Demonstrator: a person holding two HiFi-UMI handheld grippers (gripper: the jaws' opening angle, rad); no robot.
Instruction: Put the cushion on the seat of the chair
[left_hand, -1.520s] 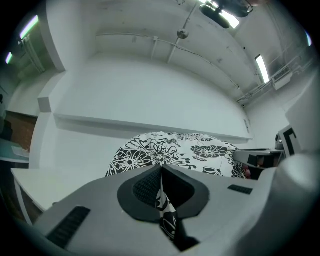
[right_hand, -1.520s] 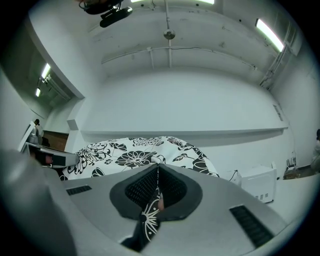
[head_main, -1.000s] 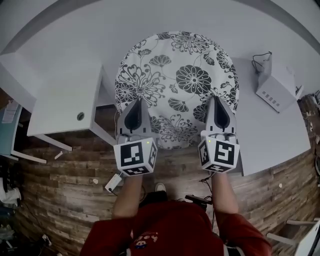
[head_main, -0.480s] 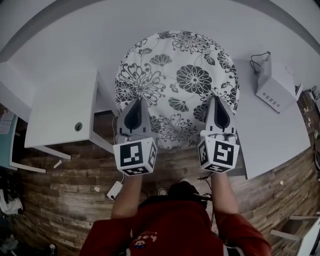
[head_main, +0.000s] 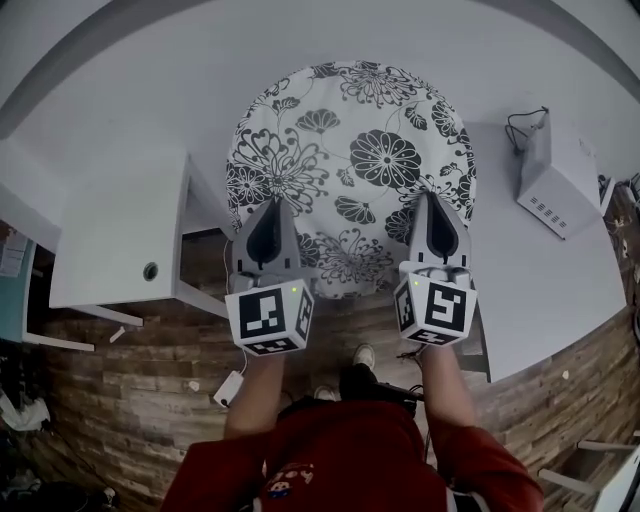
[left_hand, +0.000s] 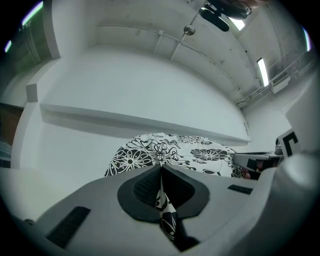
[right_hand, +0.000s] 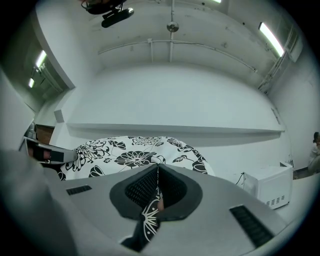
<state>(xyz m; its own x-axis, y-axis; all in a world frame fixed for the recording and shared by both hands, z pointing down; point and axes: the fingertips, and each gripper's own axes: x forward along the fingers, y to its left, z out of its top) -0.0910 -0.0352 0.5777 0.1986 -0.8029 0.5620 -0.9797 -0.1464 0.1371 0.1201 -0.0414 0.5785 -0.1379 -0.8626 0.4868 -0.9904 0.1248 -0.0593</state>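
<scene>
A round cushion (head_main: 350, 170) with a black-and-white flower print hangs in front of me, held by its near edge at both sides. My left gripper (head_main: 272, 205) is shut on the cushion's left near edge, and a fold of the printed cloth shows pinched between its pads (left_hand: 161, 170). My right gripper (head_main: 430, 200) is shut on the right near edge in the same way, with cloth squeezed between its pads (right_hand: 158, 170). The cushion (left_hand: 170, 150) spreads out beyond both sets of jaws (right_hand: 130, 152). No chair is in any view.
A white desk (head_main: 120, 240) stands at the left and a white table (head_main: 545, 290) at the right, with a white box (head_main: 560, 175) and its cable on it. Between them is wood floor, with a white adapter (head_main: 228, 388) and the person's shoe (head_main: 362, 358).
Both grippers keep their hold on the cushion. The desks and floor have slid in the head view, and the person's feet have stepped into sight below the cushion.
</scene>
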